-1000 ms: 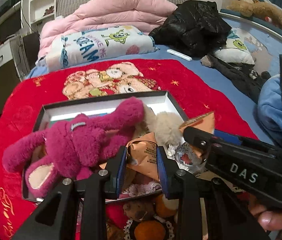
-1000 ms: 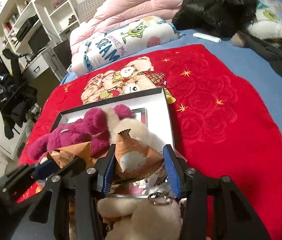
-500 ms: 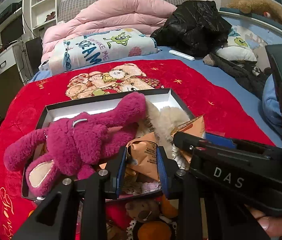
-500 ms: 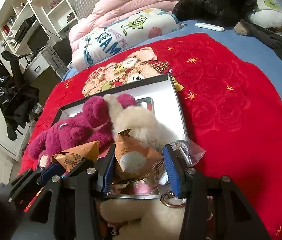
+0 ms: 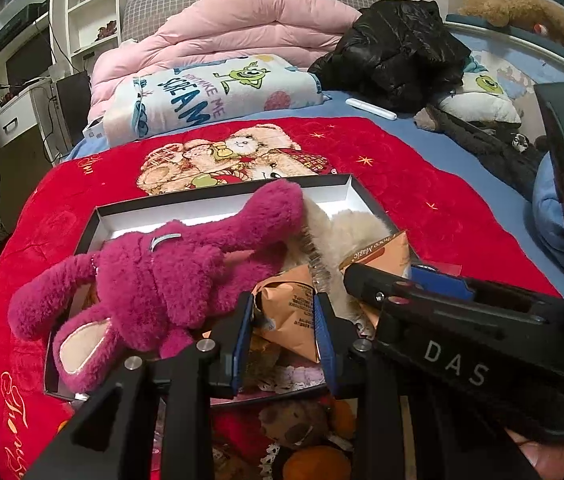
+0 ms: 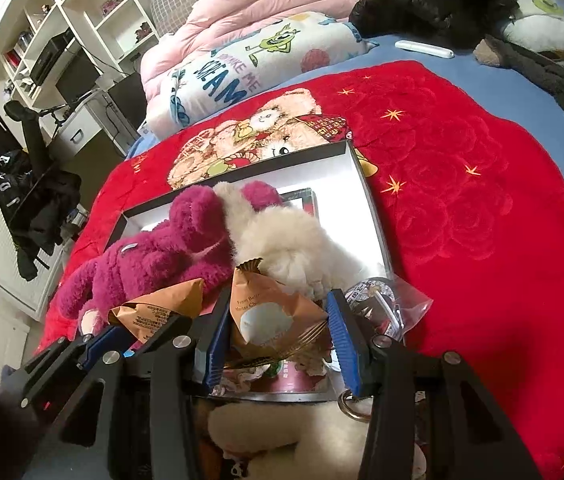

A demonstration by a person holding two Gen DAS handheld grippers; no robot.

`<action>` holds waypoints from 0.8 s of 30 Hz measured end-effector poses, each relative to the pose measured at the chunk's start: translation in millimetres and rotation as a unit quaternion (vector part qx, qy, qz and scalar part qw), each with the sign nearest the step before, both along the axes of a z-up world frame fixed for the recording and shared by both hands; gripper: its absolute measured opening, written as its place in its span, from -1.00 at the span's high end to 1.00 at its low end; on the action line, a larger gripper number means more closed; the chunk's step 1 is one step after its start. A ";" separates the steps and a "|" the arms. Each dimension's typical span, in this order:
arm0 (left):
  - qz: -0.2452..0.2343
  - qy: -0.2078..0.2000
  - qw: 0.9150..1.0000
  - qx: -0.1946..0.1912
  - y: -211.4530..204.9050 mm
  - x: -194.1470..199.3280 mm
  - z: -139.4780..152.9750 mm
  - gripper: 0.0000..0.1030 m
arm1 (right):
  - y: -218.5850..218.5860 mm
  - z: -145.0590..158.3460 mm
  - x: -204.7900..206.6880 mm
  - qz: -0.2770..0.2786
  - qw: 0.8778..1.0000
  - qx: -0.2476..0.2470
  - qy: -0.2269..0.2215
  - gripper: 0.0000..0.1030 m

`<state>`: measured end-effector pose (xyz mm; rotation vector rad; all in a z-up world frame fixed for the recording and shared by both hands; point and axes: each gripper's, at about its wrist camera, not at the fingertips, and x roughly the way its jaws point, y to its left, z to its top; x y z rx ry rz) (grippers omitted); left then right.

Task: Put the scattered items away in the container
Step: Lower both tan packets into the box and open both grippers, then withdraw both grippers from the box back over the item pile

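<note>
Bed: a blue sheet (image 5: 422, 136) under a red blanket (image 6: 462, 200) printed with teddy bears and gold stars.
Bedding: a pink quilt (image 5: 250, 28) folded at the head, against a grey checked headboard (image 5: 150, 8); a cartoon-print blanket (image 5: 218, 96) folded just in front of it.
Clothes: a black puffer jacket (image 5: 398, 60) heaped on the bed's far right.
Shelving: white open shelves (image 6: 94, 20) on the left wall, holding small items and a black device.
Desk: a white drawer unit (image 5: 6, 124) below the shelves, with dark monitors beside it.
Far edge: a brown plush bear (image 5: 522, 12) lying along a ledge.
Light: indoor, dim at the corners.
</note>
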<state>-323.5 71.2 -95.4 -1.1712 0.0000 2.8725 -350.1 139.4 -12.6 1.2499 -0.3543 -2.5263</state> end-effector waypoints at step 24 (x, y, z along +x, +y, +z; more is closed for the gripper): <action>0.015 -0.006 1.000 -0.007 -10.9 -2.4 10.5 -1.00 | 8.5 18.6 1.6 0.009 0.999 -0.046 0.006 -1.00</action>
